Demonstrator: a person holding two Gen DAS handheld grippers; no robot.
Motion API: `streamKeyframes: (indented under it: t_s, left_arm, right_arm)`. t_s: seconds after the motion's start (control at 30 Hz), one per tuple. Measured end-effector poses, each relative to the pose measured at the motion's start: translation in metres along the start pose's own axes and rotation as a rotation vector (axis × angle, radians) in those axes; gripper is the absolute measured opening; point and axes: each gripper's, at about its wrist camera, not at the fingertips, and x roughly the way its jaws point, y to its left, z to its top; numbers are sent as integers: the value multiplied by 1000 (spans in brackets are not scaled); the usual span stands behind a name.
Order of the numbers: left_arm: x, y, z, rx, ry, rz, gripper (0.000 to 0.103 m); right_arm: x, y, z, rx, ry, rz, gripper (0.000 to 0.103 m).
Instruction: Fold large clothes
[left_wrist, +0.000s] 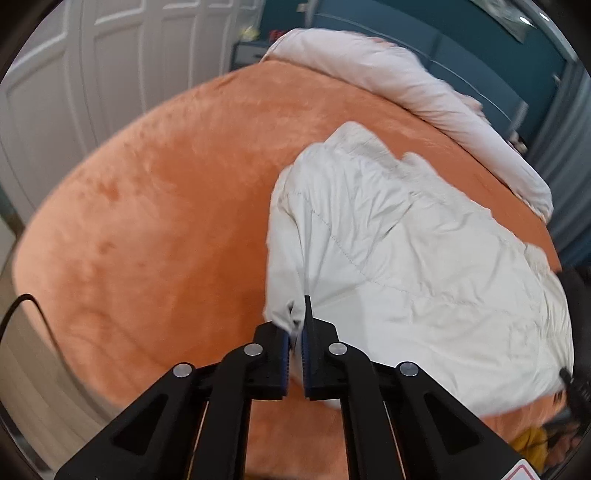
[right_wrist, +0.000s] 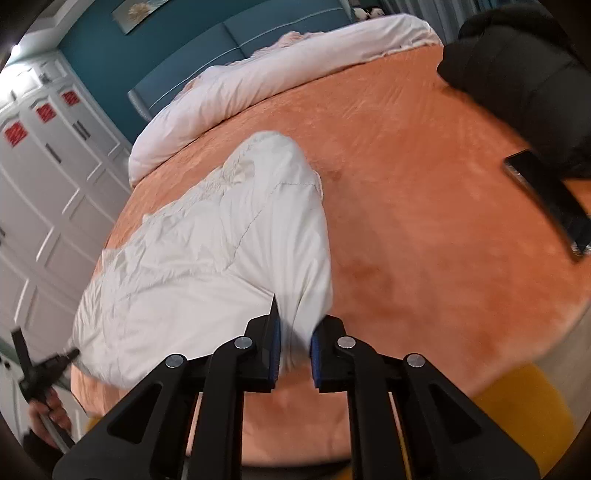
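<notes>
A large white quilted jacket (left_wrist: 406, 258) lies crumpled on the orange bed cover (left_wrist: 147, 203). My left gripper (left_wrist: 295, 332) is shut on the jacket's near left edge, with fabric pinched between the blue pads. In the right wrist view the same jacket (right_wrist: 207, 251) spreads to the left over the orange cover (right_wrist: 424, 240). My right gripper (right_wrist: 295, 343) is shut on the jacket's near right edge, with a fold of white fabric between its fingers. The left gripper (right_wrist: 40, 369) shows at the far left of that view, in the person's hand.
A rolled pale duvet (left_wrist: 406, 96) (right_wrist: 258, 81) lies along the far side of the bed. A black garment (right_wrist: 524, 74) and a dark phone (right_wrist: 546, 199) lie on the right part of the bed. White wardrobe doors (left_wrist: 92, 74) stand to the left.
</notes>
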Motion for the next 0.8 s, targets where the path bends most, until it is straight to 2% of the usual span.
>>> streamKeyframes:
  t_s: [0.13, 0.23, 0.27, 0.3, 0.33, 0.4, 0.43, 0.47, 0.5, 0.53, 0.6, 0.63, 0.7, 0.8]
  left_arm:
    - [-23, 16, -46, 27, 78, -14, 3]
    - [-18, 12, -85, 99, 107, 74, 6]
    - [-17, 11, -93, 116, 104, 105, 7]
    - [-19, 10, -95, 115, 99, 131, 14]
    - [-26, 12, -94, 95, 81, 142, 15]
    - [-48, 14, -87, 63, 28, 117, 17]
    - [-64, 14, -79, 57, -16, 106, 26]
    - [-80, 11, -73, 57, -68, 100, 30]
    - [-93, 8, -66, 63, -121, 90, 39]
    - [-105, -1, -55, 81, -175, 85, 44]
    - [-112, -29, -28, 127, -244, 49, 44]
    - [-110, -40, -20, 139, -255, 23, 45]
    - [-94, -77, -1, 151, -261, -51, 46]
    - [-56, -131, 12, 198, -221, -119, 46]
  right_arm:
    - [-20, -32, -38, 24, 90, -37, 12]
    - [-14, -44, -58, -7, 156, -111, 20]
    - [-14, -43, -55, -4, 159, -122, 27]
    - [-19, -43, -54, -6, 150, -140, 31]
    - [-26, -38, -49, -31, 121, -174, 34]
    - [-41, -28, -42, -100, 57, -242, 39]
    - [-54, -21, -38, -142, -5, -286, 39]
    - [-66, -14, -34, -172, -64, -301, 39]
    - [-72, -8, -28, -192, -106, -293, 41]
    - [-78, 5, -20, -221, -157, -260, 40]
    - [-77, 33, -10, -264, -194, -172, 38]
    - [-68, 61, -5, -312, -199, -93, 37]
    - [-46, 105, -3, -398, -195, -9, 36]
    - [-5, 166, -11, -535, -185, 77, 36]
